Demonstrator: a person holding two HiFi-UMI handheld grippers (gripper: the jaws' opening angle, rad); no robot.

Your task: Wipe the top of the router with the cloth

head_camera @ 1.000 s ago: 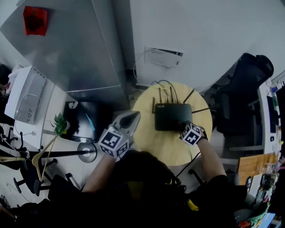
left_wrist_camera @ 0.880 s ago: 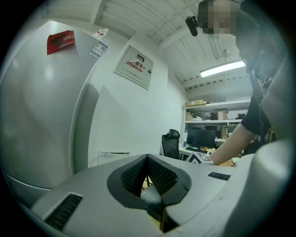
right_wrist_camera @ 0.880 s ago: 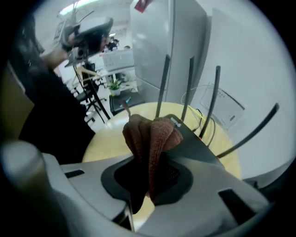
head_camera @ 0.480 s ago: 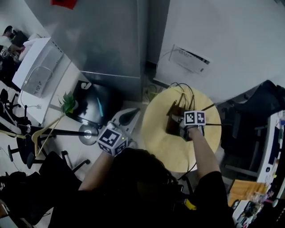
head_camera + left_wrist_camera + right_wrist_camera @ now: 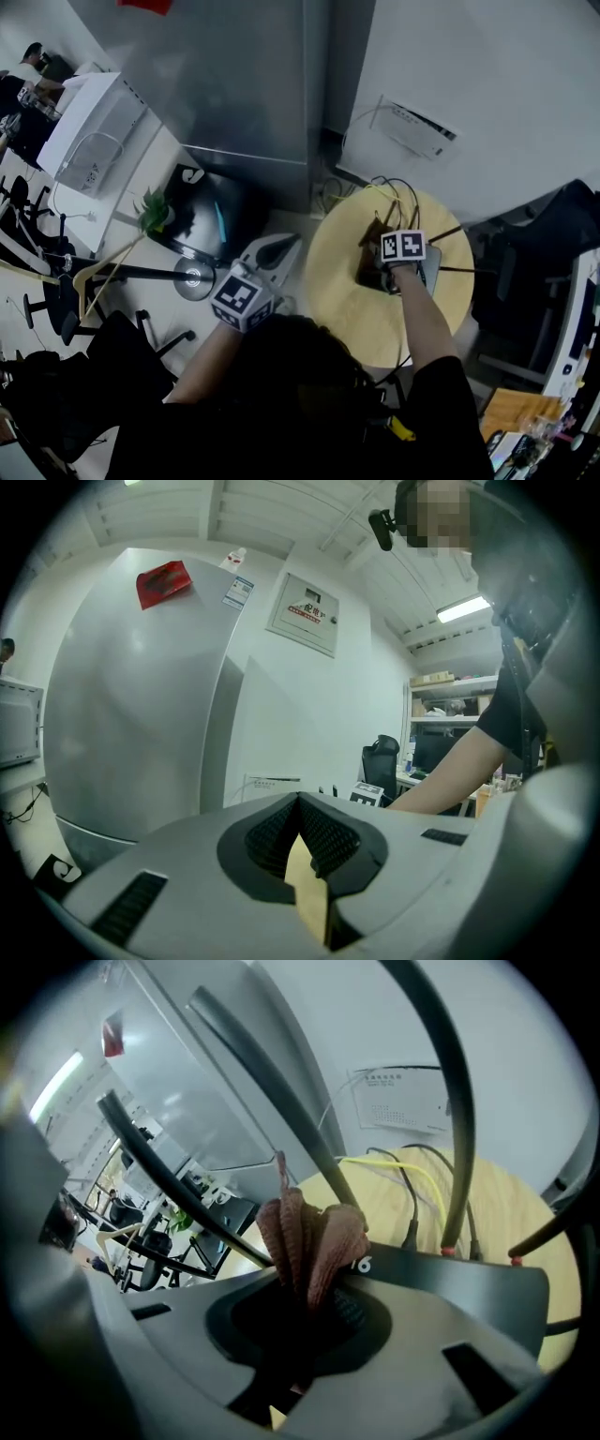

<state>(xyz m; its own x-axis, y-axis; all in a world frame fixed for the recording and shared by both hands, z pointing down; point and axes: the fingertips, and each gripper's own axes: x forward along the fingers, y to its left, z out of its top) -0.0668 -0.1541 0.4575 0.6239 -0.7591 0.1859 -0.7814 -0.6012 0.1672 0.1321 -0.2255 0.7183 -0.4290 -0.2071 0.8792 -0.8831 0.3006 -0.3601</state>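
Note:
The black router (image 5: 373, 269) lies on a round yellow table (image 5: 347, 300), its antennas (image 5: 448, 232) spreading toward the wall. My right gripper (image 5: 395, 272) is over the router, shut on a brown cloth (image 5: 309, 1237) that bunches up between its jaws. In the right gripper view the router's body (image 5: 450, 1283) is right beneath the cloth and its antennas (image 5: 281, 1110) cross in front. Touch between cloth and router cannot be told. My left gripper (image 5: 278, 248) hangs off the table's left edge, shut and holding nothing; its fingertips (image 5: 300, 803) meet.
A silver refrigerator (image 5: 244, 84) stands behind the table, with a white wall box (image 5: 417, 129) to its right. Cables (image 5: 380, 187) run from the router's back. A black office chair (image 5: 553, 244) is at the right. A plant (image 5: 155, 214) and a stand base (image 5: 197, 277) are on the floor at the left.
My right gripper has moved from the router's near right corner across its top toward the antenna side, cloth still held. The head view has swung left. The left gripper stays put.

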